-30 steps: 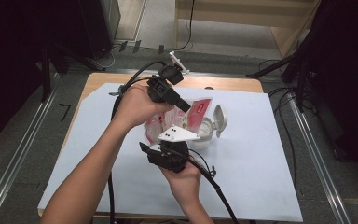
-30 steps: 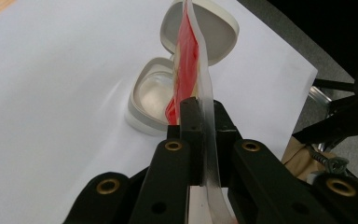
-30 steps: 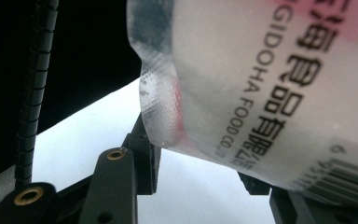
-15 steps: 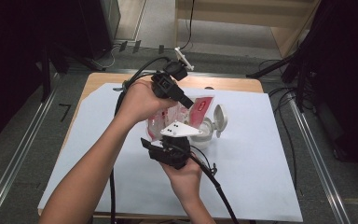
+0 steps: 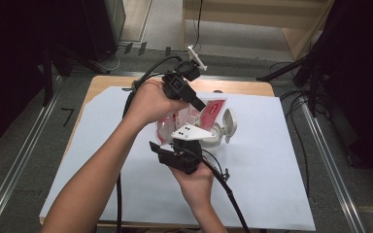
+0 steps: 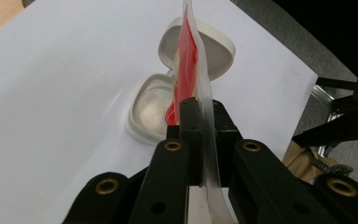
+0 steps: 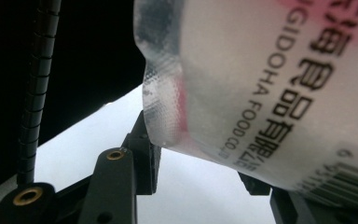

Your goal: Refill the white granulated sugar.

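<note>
A clear and red food pouch [image 5: 213, 109] with printed lettering hangs above the table between both grippers. My left gripper [image 5: 201, 108] comes from the upper left and is shut on the pouch's flat sealed edge [image 6: 189, 60], as its jaws [image 6: 205, 109] show in the left gripper view. My right gripper [image 5: 187, 128] reaches up from below. In the right gripper view the pouch's lower part [image 7: 261, 70] bulges between its jaws [image 7: 200, 163], which press on it from both sides. An open white clamshell container [image 5: 226, 124] lies under the pouch, its lid tipped back [image 6: 205, 46].
White paper [image 5: 272, 184] covers the wooden table. Black cables [image 5: 228, 189] trail from both grippers toward the near edge. Dark curtains and metal floor rails [image 5: 330, 160] flank the table. Bare paper lies to the right and near left.
</note>
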A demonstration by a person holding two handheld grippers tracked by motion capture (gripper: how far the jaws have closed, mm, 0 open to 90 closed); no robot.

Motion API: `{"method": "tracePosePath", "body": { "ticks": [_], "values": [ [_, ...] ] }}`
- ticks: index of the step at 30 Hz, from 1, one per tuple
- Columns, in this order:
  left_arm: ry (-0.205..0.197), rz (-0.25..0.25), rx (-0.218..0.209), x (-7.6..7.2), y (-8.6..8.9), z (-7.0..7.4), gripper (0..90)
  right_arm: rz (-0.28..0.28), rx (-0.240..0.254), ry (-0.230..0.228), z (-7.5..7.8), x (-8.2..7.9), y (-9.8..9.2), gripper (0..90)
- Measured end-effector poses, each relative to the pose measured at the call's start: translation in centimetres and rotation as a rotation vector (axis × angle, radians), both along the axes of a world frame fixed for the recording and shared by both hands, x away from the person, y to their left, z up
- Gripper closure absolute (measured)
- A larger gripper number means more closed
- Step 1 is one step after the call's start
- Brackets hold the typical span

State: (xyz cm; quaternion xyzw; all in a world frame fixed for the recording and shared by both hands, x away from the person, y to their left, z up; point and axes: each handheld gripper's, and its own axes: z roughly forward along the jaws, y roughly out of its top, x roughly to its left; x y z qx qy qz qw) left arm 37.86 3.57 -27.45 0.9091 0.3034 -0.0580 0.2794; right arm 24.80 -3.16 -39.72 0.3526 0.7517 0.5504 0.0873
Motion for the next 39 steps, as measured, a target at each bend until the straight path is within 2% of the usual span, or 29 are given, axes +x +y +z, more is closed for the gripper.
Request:
{"method": "tracePosePath", "body": {
  "ticks": [3, 5, 10, 26, 32, 35, 39],
  "values": [
    [-0.003, 0.002, -0.014, -0.1, -0.3, 0.0, 88.4, -0.030, -0.017, -0.025, -0.1, -0.1, -0.2, 56.5],
    [-0.005, 0.001, 0.007, 0.0, -0.5, -0.1, 88.3, -0.018, -0.008, -0.010, -0.1, 0.0, -0.4, 56.6],
    [0.003, 0.000, 0.020, 0.2, -0.6, -0.4, 88.4, -0.010, 0.007, 0.016, -0.2, 0.1, -0.4, 56.9],
    [0.000, 0.018, 0.002, 0.1, -1.2, -0.2, 87.8, -0.015, 0.051, 0.056, 0.0, 0.3, -0.9, 58.7],
    [-0.006, 0.026, 0.008, 0.0, -1.0, -0.3, 87.8, -0.007, 0.084, 0.096, -0.3, 0.6, -1.1, 59.7],
    [-0.008, 0.026, 0.009, 0.0, -0.9, -0.3, 87.7, -0.005, 0.095, 0.097, -0.4, 0.7, -1.1, 59.7],
    [0.003, 0.018, 0.002, 0.1, -0.7, -0.3, 87.6, -0.005, 0.061, 0.065, -0.4, 0.4, -0.8, 58.5]
  ]
}}
